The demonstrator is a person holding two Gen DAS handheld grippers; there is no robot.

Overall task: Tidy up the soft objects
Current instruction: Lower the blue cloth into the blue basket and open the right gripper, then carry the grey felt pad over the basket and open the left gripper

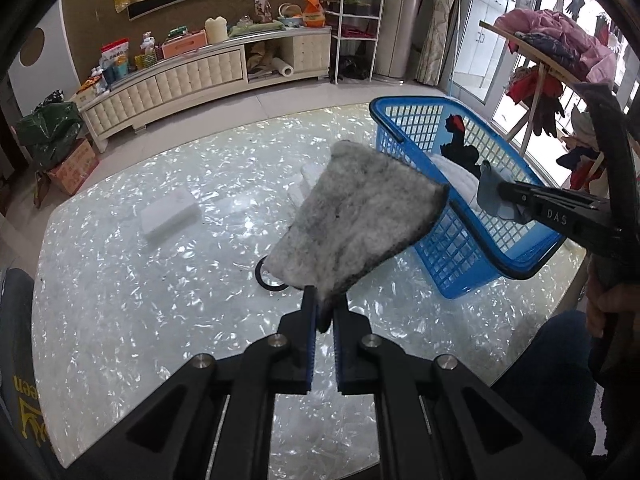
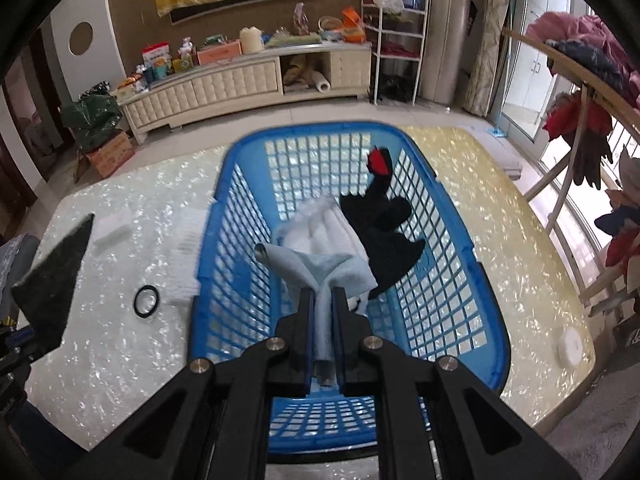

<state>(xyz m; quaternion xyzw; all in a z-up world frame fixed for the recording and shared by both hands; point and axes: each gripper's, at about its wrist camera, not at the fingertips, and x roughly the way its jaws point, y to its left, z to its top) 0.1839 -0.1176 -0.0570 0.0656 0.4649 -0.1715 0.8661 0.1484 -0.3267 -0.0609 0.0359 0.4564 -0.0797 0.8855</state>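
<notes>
While my left gripper (image 1: 324, 312) pinches a lower corner of the grey scouring pad (image 1: 352, 216), that stiff pad stands up in front of its camera and hides part of the table (image 1: 120, 280) beyond. A black ring (image 2: 146, 301) lies on the tabletop; from the left wrist only an arc of it peeps out under the pad. Further left on the table sits a white sponge block (image 1: 170, 214), pale against the shimmering surface and hard to outline. More white pieces (image 2: 185, 256) lie just beside the basket's left wall, blurred, and I cannot tell what they are.

The blue basket (image 2: 224, 184) stands on the table to the right of these. Over it, my right gripper (image 2: 323, 312) is pressed together on a light blue cloth (image 2: 320, 272), which rises from between the jaws and flops to either side, covering some of the white towel (image 2: 320, 228) on the basket floor. A black cloth with a red patch (image 2: 384, 224) lies beside the towel, leaning up the far right wall.

On the far right, a small white round disc (image 2: 571, 346) rests near the table's edge, and a rack of hanging clothes (image 2: 580, 64) is cut off by the frame.
</notes>
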